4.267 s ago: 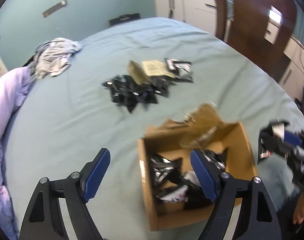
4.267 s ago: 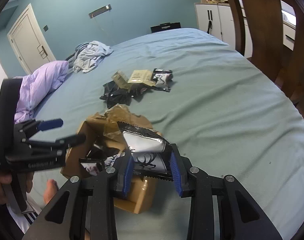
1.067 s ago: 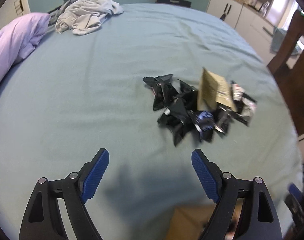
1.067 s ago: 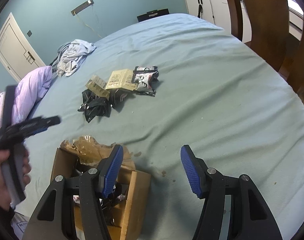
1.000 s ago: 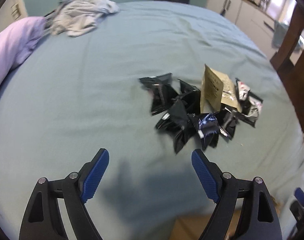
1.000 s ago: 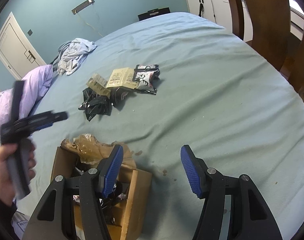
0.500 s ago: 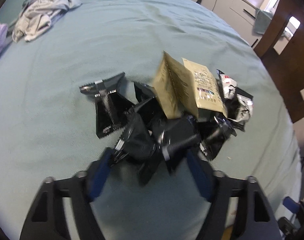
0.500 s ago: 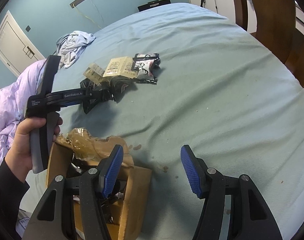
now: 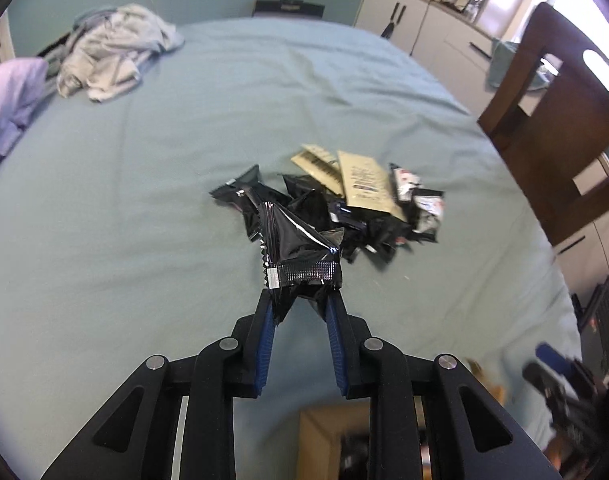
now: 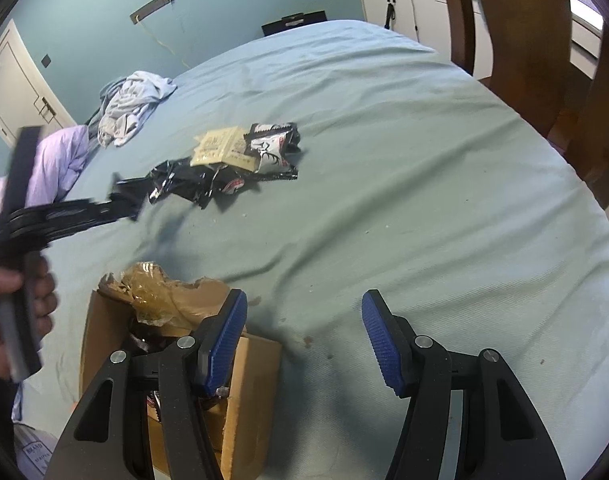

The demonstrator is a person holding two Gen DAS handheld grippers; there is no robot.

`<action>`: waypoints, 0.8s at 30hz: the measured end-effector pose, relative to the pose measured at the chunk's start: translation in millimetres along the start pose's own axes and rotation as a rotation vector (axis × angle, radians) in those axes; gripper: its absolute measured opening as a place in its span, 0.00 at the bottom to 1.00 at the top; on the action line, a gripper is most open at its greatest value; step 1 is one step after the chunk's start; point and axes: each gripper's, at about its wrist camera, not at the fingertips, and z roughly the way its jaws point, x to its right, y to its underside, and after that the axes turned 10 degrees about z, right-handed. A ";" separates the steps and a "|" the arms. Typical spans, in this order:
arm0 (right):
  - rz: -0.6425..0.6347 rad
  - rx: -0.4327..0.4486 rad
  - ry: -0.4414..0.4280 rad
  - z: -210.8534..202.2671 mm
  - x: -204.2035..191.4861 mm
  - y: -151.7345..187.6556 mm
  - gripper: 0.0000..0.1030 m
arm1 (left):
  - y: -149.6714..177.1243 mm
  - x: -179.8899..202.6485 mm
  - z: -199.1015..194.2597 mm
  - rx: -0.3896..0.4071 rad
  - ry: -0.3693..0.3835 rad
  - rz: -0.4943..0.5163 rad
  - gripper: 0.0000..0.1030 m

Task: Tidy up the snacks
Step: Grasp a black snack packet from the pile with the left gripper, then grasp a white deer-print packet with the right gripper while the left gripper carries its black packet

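The left claw (image 9: 300,300) is closing on a black snack packet (image 9: 296,248) near the pile (image 9: 364,204); gripping only crinkled edge, it could slip. The right claw (image 10: 302,328) is hanging released beside the box (image 10: 248,408).

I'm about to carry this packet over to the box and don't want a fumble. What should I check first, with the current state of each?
1. Glossy black foil snack packet between the left claw pads: ok, jaws closing on its lower end.
2. Packet clear of the black packet pile: cannot tell.
3. Brown cardboard box open: ok.
4. Right claw empty: ok.
5. Right claw clear of box mouth: not ok, one finger overlaps it.
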 end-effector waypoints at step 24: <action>0.019 -0.201 0.071 139.3 -61.9 -131.8 0.57 | 75.8 48.2 -55.9 -0.015 0.160 0.133 0.24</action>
